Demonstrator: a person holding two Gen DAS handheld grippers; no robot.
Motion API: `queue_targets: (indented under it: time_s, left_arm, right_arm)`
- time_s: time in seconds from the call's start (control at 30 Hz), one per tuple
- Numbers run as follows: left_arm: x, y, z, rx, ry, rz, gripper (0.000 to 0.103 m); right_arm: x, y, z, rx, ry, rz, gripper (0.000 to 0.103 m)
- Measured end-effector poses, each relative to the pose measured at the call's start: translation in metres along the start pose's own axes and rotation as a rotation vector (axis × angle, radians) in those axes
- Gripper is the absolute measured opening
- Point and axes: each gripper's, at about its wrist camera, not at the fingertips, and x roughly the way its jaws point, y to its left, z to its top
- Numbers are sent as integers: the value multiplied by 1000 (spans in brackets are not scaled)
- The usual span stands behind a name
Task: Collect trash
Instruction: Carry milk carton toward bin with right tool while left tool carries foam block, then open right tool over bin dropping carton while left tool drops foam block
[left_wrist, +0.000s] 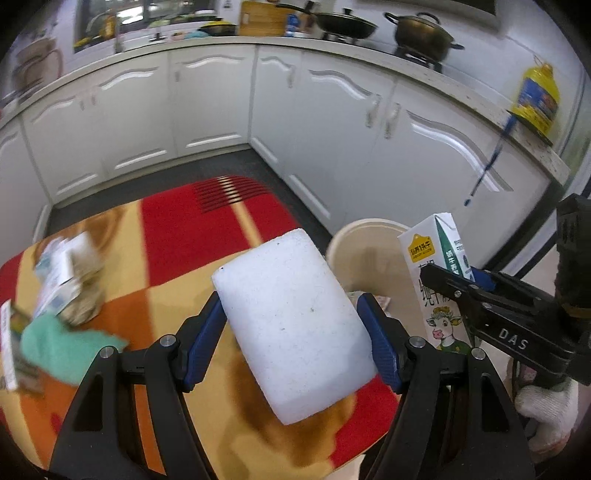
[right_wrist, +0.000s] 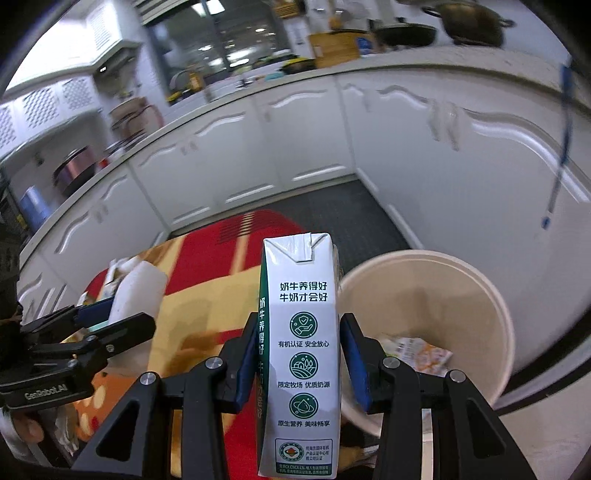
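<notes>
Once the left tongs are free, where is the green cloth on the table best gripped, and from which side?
Probably the green cloth by its right-hand corner, coming from above with the left tongs. It lies flat and limp; that corner juts onto bare tablecloth, while crumpled packaging crowds its far edge.

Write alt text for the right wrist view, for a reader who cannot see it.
The right gripper holds an upright milk carton beside a beige bin with a wrapper inside. At left, the left gripper holds a white foam block over a red and yellow tablecloth; white kitchen cabinets stand behind.
</notes>
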Motion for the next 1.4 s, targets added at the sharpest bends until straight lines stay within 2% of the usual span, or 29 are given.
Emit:
queue_targets:
  time_s: [0.3, 0.73, 0.83, 0.93, 1.17, 1.4]
  left_arm:
    - [47, -46, 23, 53, 27, -106, 72]
    - [94, -73, 33, 57, 71, -167, 73]
    - [98, -74, 32, 64, 80, -198, 76]
    - [103, -74, 31, 66, 100, -226, 77]
    - [104, -68, 31, 42, 105, -261, 81]
    - [102, -65, 32, 23, 97, -283, 84]
  right_arm:
    - [9, -59, -2, 116, 12, -89, 41]
    - [27, -100, -14, 177, 48, -156, 41]
    - [26, -103, -16, 193, 38, -171, 42]
    - [26, -107, -18, 230, 44, -159, 52]
    - [22, -108, -23, 252, 53, -164, 54]
    - [17, -106, -20, 240, 44, -179, 61]
